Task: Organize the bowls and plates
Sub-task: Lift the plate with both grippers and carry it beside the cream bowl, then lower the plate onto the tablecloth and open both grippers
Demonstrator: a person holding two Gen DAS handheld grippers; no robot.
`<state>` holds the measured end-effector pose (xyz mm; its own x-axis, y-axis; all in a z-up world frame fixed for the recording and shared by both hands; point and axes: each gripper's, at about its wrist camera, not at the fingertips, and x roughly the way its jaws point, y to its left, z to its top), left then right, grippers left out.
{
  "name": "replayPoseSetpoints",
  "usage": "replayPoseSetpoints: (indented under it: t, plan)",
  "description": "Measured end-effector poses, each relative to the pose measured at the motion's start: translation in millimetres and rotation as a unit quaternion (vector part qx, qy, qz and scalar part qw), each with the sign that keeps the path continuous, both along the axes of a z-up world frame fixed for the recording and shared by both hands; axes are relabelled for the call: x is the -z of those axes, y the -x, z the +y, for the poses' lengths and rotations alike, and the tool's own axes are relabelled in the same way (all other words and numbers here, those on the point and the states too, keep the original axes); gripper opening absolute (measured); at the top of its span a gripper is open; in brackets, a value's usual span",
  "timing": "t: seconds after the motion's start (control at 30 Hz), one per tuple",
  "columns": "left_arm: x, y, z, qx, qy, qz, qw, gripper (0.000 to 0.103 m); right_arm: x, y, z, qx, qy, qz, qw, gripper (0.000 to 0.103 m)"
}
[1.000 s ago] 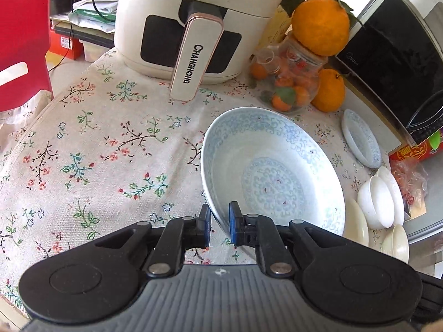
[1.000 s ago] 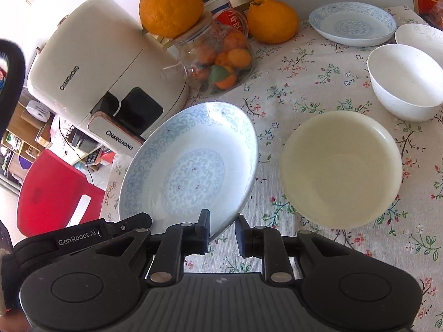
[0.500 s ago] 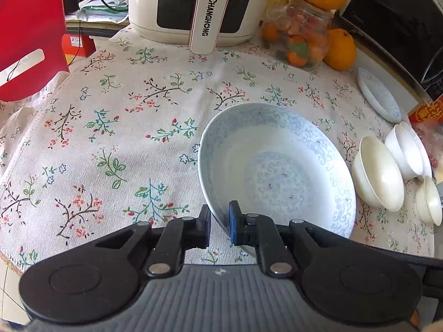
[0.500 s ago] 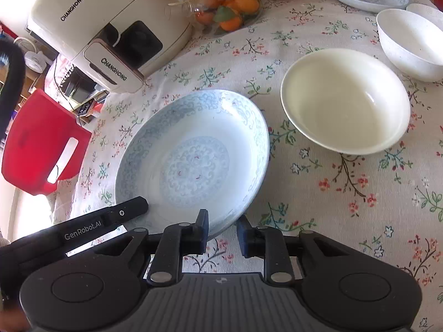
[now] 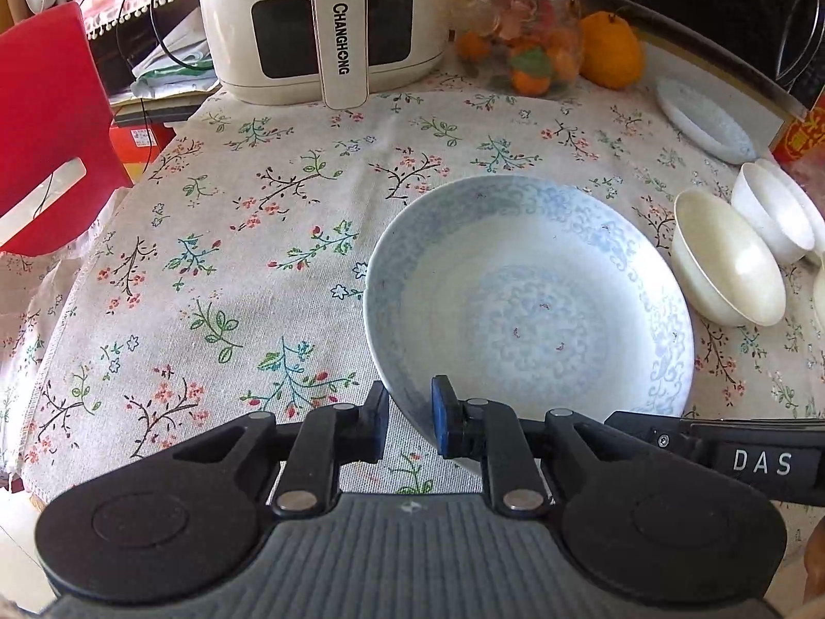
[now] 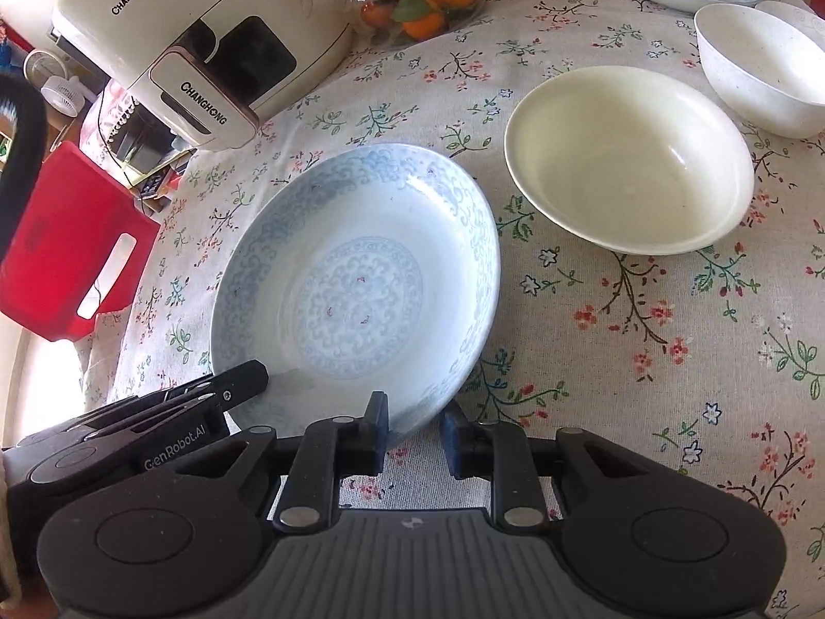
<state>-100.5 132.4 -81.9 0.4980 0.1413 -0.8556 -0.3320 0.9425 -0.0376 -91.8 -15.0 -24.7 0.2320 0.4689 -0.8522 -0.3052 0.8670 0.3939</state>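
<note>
Blue-patterned plate sits empty; we clamp its rim with both our left gripper and right gripper, cream bowl empty nearby.

Blue-scrolled white plate — cream bowl — floral tablecloth

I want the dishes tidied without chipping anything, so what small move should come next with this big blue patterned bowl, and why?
Probably open both grippers and back off. The blue patterned bowl looks level, apparently resting on the floral tablecloth, with the left gripper and right gripper each straddling its near rim. The cream bowl beside it stands apart, so releasing seems safe.
</note>
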Motion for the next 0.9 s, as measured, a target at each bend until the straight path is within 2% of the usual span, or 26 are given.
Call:
replayPoseSetpoints:
  t: [0.17, 0.23, 0.3, 0.47, 0.67, 0.9]
  plan:
    - [-1.3, -1.3, -9.8, 0.006, -0.036, 0.0, 0.9993, 0.014, -2.9, 0.4, 3.4, -0.009, 0.014, -0.014, 1.0, 0.019]
    - [-5.7, -4.0, -12.1, 0.007, -0.066, -0.005, 0.9978, 0.014, -7.5, 2.6, 5.3, -0.021, 0.028, -0.029, 0.999, 0.02]
    - [-13.5, -4.4, -12.7, 0.005, -0.096, -0.015, 0.9953, 0.016, -13.0, 5.8, 6.0, -0.032, 0.04, -0.046, 0.998, 0.02]
    - [-34.1, -7.5, -12.6, -0.001, -0.125, -0.055, 0.9907, 0.021, -29.7, 11.5, 0.6, -0.041, 0.06, -0.1, 0.992, 0.021]
    - [-47.5, -16.1, -17.8, 0.0, -0.117, -0.086, 0.9894, 0.023, -51.3, 7.5, -10.6, -0.018, 0.075, -0.171, 0.982, 0.025]
    - [-60.0, -30.5, -36.4, 0.015, -0.116, -0.097, 0.9883, 0.029, -63.6, -1.4, -24.7, 0.022, 0.134, -0.26, 0.956, 0.033]
